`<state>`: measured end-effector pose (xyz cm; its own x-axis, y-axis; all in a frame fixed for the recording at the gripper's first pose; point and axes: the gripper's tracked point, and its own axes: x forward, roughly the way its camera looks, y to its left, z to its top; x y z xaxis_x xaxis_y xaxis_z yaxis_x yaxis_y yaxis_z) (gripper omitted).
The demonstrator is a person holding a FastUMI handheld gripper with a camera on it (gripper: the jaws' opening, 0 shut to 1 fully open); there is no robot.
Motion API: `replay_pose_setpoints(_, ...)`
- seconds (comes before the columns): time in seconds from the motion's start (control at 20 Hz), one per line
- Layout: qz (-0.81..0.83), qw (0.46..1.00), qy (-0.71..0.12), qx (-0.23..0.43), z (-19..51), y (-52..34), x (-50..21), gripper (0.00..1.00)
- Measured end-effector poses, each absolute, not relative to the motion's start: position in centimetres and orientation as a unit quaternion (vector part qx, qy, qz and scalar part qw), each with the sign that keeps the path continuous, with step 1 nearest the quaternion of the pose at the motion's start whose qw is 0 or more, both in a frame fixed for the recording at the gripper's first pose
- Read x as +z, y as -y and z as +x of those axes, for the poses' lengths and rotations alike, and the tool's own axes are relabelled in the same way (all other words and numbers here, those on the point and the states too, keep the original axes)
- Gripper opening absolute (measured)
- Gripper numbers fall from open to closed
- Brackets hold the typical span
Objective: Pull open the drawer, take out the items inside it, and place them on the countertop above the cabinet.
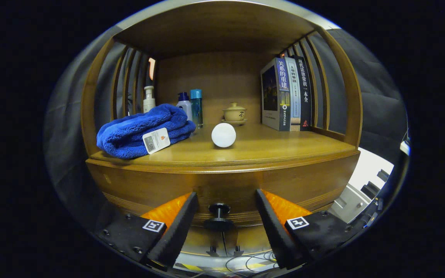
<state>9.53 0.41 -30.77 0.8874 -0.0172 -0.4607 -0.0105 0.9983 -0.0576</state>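
A wooden cabinet fills the view, with its closed drawer front (222, 187) just ahead of me. A black round knob (218, 217) sticks out of the drawer front. My gripper (226, 200) is open, its two orange-and-black fingers standing to either side of the knob without touching it. The countertop (269, 148) lies above the drawer. On it sit a white ball (223, 135) in the middle and a folded blue towel (141, 131) with a white tag to the left. The drawer's inside is hidden.
At the back of the countertop stand a white pump bottle (148, 99), a white bottle with a blue cap (184, 105), a blue bottle (196, 107) and a lidded tea bowl (234, 113). Upright books (286, 94) stand at right. Slatted wooden sides enclose the shelf. Cables lie below.
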Motion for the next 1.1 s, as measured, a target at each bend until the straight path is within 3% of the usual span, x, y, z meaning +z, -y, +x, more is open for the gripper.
replay_pose_setpoints(0.4,-0.045,0.979,-0.198,-0.019,9.2,0.1,-28.1,0.98)
replay_pose_setpoints(1.1,-0.017,0.989,-0.119,0.086,-2.1,-2.8,-12.6,0.99)
